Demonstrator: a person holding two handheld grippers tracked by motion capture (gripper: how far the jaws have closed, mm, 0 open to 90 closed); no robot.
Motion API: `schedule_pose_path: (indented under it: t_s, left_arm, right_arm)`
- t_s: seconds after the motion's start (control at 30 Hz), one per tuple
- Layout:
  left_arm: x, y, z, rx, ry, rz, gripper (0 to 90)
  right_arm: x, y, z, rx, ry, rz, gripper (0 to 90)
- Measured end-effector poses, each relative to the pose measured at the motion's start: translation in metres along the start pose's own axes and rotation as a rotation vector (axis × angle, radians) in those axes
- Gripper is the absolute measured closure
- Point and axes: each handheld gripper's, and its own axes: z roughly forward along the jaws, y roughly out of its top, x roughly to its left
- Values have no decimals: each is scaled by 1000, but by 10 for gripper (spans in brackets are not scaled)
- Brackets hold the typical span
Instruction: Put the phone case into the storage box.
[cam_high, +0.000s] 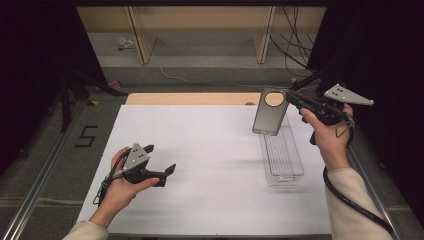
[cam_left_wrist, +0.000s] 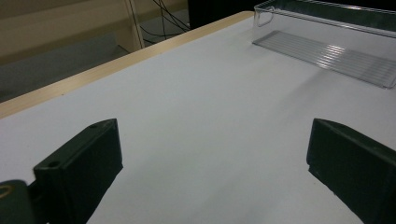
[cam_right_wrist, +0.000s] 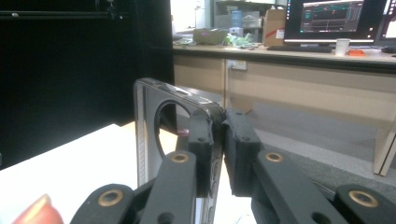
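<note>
Nearest you, your left gripper (cam_high: 162, 172) sits low over the white table (cam_high: 210, 165) at its near left, resting in your left hand (cam_high: 120, 187); its jaws stand wide apart with nothing between them, and in the left gripper view only bare tabletop lies in the gap. Item held: none. Farther out and to the right, a clear plastic tray (cam_high: 282, 157) lies on the table with its long side running away from you; the left gripper view shows the same tray (cam_left_wrist: 327, 51) well ahead of the open jaws, its ribbed floor catching the light. Above the far end of that tray, your right gripper (cam_high: 292, 100), carried in your right hand (cam_high: 327, 132), is clamped on the phone case (cam_high: 270, 112): a grey, translucent case with a large round camera cut-out near its top. The case hangs upright in the air, its top edge pinched at the right-hand corner, its body reaching down and to the left of the gripper, and its lower edge just above the tray's far rim as the high view shows it. In the right gripper view, the case (cam_right_wrist: 154, 135) stands edge-on, with the two pads (cam_right_wrist: 201, 140) pressed together on its rim beside the round opening. Beyond the table, a wooden shelf frame (cam_high: 200, 30) and loose cables stand on the floor.
</note>
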Motion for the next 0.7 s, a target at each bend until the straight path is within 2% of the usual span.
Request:
schedule_pose_path:
  t_s: [0.7]
  left_arm:
    - [0,0,0,1,1,-2,30]
  right_arm:
    - [-9,-3,-3,-1,-30,7,825]
